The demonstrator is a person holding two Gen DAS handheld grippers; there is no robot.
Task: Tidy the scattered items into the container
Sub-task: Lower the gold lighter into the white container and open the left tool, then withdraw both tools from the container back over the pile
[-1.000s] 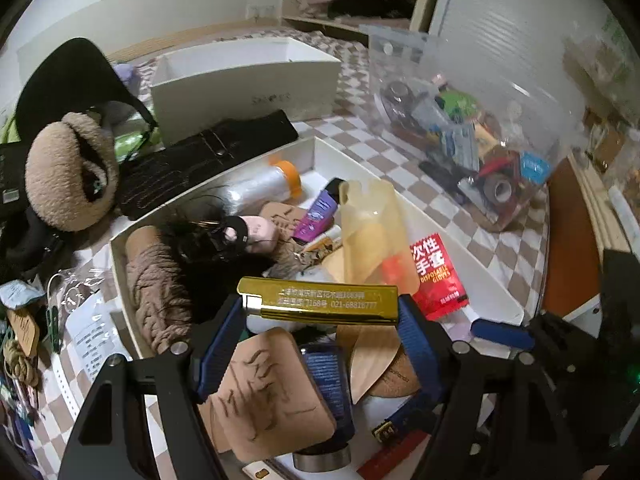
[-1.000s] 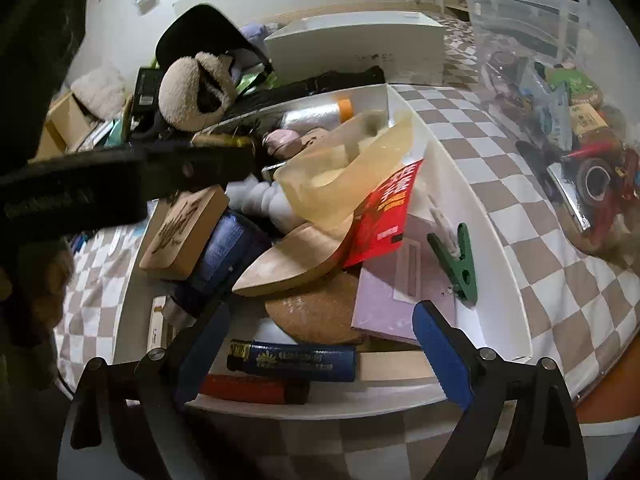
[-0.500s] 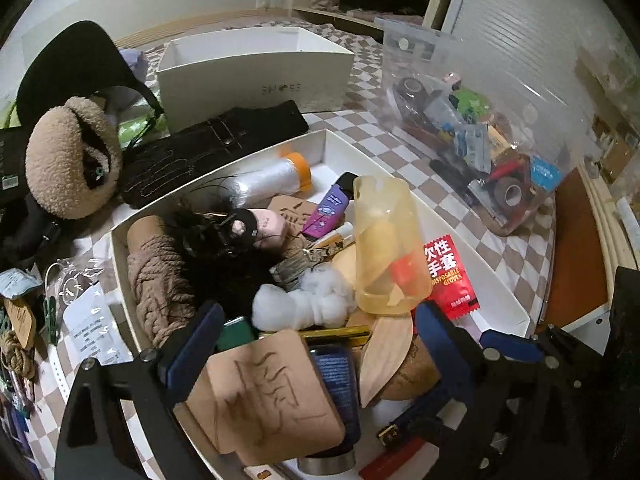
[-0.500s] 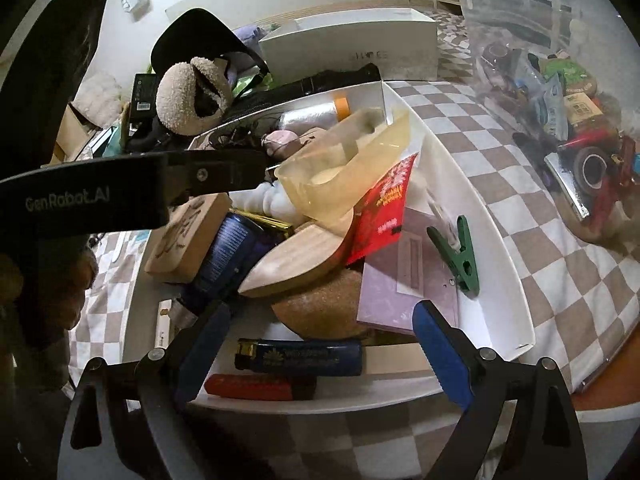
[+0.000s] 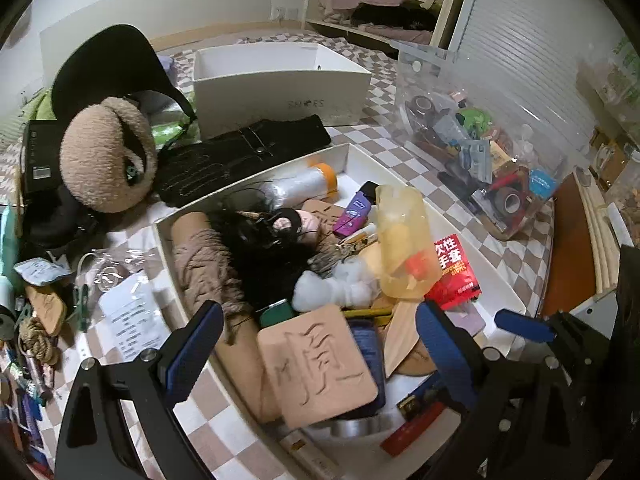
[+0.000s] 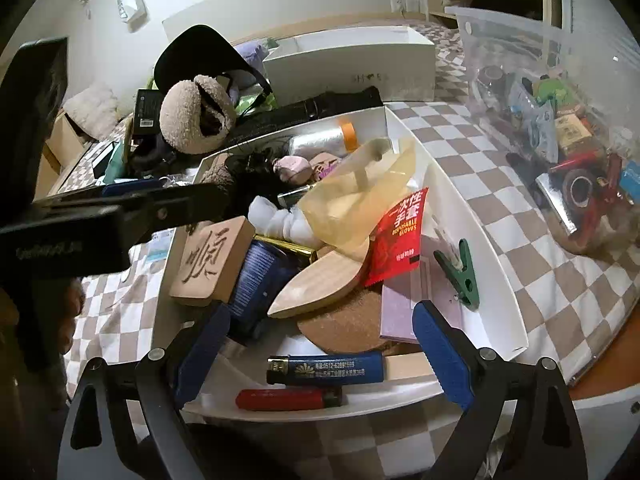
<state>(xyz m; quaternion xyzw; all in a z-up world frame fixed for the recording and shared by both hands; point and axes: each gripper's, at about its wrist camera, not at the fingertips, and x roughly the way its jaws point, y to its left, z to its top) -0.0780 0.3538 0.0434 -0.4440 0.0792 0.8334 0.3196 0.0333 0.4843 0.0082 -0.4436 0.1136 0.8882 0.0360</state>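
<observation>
Currently: release step. Left gripper (image 5: 316,348) jaws spread, nothing between them; gold lighter (image 6: 286,245) lies mid-tray among clutter. Right gripper (image 6: 320,354) likewise released, hovering over white tray (image 6: 496,276) near edge. Next: fetch strays beyond tray's left edge.

Two lighters (image 6: 325,372) lie at the tray's (image 6: 448,200) near edge, clothespin (image 6: 460,270) at its right side, shoe box (image 5: 280,88) behind.

The gold lighter (image 5: 366,312) hides mostly under the wooden block (image 5: 316,364); the clear box's (image 6: 560,120) things look blurry.
</observation>
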